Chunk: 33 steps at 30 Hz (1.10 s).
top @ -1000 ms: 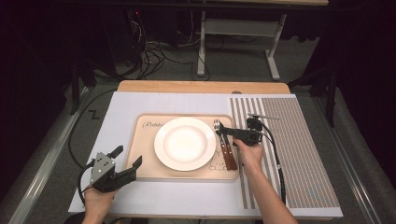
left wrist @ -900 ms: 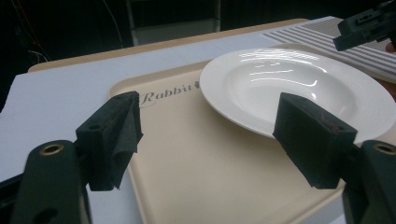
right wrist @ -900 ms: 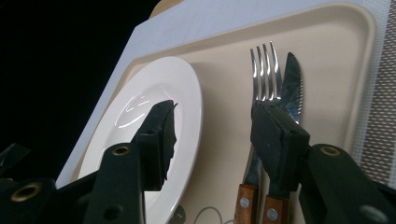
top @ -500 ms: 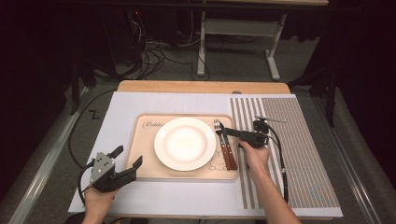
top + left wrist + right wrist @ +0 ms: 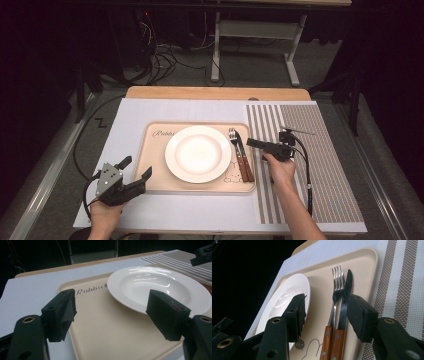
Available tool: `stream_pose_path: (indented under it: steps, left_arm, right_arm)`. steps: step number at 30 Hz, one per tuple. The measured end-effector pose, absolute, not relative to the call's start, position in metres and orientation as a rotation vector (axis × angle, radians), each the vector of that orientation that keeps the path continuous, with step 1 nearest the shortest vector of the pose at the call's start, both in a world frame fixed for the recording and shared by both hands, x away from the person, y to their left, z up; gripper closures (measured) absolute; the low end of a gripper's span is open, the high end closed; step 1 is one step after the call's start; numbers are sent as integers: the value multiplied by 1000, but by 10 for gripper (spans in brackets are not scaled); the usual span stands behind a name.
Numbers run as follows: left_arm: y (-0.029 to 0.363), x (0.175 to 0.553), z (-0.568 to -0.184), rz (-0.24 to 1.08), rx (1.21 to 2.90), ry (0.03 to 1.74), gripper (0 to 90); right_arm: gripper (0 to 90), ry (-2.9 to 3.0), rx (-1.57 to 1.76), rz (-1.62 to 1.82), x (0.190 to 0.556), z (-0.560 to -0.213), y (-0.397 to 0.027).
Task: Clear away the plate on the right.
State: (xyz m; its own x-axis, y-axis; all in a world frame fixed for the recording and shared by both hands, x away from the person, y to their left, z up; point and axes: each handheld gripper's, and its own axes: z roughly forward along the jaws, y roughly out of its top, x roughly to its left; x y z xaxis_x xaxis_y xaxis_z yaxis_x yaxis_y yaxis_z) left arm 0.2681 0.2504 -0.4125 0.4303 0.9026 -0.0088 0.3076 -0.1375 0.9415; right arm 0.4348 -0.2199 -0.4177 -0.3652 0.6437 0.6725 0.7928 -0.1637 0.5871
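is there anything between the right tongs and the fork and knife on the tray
Nothing visible. The right tongs stand open beside the tray's right edge, and in the right gripper view the fork and knife lie bare, side by side, ahead between the jaws.

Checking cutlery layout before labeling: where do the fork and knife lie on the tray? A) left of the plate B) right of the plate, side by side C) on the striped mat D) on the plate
B: the fork and knife lie side by side on the tray, to the right of the plate, not on the striped mat.
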Motion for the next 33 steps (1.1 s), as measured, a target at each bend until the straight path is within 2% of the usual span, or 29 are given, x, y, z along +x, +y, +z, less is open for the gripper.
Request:
stream_pose_path:
  steps: [33]
  left_arm:
    - [250,269,-413,737,1670,1072,243]
  right_arm:
    - [509,-1828,-1792,-1642,416,-419,-286]
